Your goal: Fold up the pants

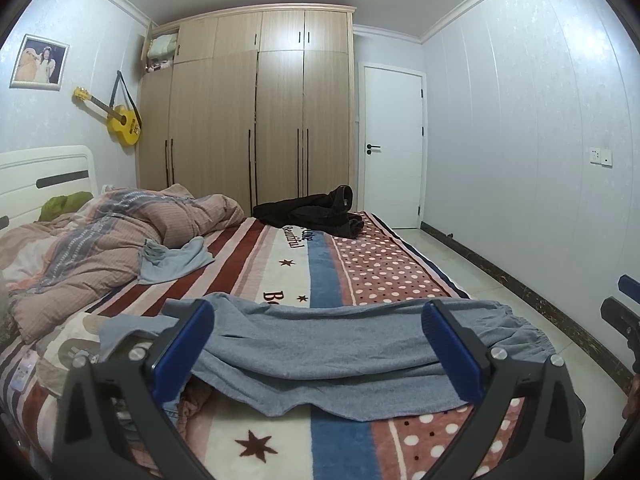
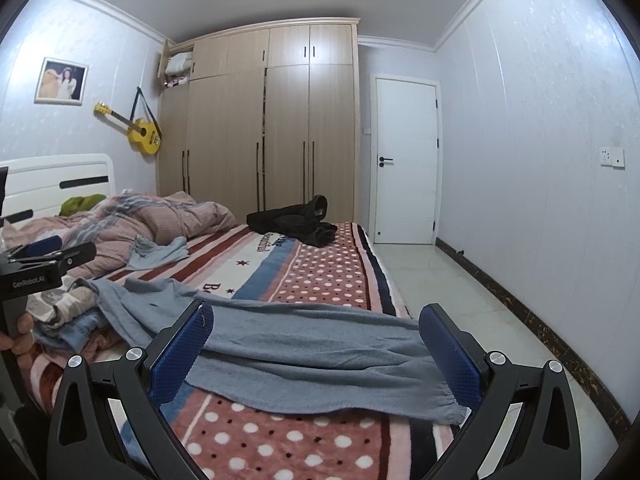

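We hold the left gripper [image 1: 318, 316] and right gripper [image 2: 316, 318] spread wide, empty, above grey pants [image 2: 304, 354] lying flat on the near bed [image 2: 320, 276].

Grey-blue pants [image 1: 320, 344] lie across a blanket [image 1: 360, 268] of red-brown stripes, stars and white polka dots; black clothes [image 1: 316, 210] beyond, yellow guitar [image 1: 120, 120] on wall.

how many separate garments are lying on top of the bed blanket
3 clear: grey-blue pants nearest the grippers, a light blue garment beside the quilt, dark clothing at the far edge. The pile at left may hide more.
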{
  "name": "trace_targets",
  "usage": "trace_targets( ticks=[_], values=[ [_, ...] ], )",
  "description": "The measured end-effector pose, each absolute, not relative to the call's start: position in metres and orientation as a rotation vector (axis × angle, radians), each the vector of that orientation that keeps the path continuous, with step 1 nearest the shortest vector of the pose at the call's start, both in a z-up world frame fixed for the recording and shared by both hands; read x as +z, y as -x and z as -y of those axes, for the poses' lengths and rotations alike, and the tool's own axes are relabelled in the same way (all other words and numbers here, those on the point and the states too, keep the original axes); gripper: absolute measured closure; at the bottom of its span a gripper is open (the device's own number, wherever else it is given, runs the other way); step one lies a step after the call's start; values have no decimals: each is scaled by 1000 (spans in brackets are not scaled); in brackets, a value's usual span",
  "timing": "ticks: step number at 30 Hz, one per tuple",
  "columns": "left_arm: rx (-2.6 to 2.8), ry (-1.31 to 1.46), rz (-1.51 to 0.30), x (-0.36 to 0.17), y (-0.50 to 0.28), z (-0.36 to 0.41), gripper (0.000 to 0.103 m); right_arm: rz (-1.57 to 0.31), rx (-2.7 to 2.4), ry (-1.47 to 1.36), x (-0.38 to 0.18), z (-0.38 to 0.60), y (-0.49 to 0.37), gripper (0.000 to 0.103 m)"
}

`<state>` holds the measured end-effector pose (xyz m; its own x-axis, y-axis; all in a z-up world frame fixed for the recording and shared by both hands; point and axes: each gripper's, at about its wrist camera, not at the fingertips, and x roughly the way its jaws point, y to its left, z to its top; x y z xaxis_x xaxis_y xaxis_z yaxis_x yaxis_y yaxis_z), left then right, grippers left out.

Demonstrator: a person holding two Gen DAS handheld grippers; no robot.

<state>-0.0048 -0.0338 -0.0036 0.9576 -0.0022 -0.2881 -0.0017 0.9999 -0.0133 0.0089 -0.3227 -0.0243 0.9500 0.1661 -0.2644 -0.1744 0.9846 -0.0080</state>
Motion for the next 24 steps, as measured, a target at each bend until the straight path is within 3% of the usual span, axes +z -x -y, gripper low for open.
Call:
trace_targets(
  ticks=[11, 19, 21, 23, 24],
  values=[
    [5, 46, -346, -14, -21, 24, 1, -306, 180, 4, -37, 327, -30, 0],
    [-4, 109, -498, -67, -66, -4, 1, -471, 202, -72, -82, 355, -67, 1],
    [9, 141, -567, -93, -81, -15, 1, -530, 190, -100, -104, 364, -79, 5],
    [31, 173, -625, -117, -92, -24, 1, -582, 175, -118, -125, 372, -88, 18],
    [42, 192, -653, -130, -98, -28, 1, -608, 167, -125, -135, 374, -91, 19]
  ],
)
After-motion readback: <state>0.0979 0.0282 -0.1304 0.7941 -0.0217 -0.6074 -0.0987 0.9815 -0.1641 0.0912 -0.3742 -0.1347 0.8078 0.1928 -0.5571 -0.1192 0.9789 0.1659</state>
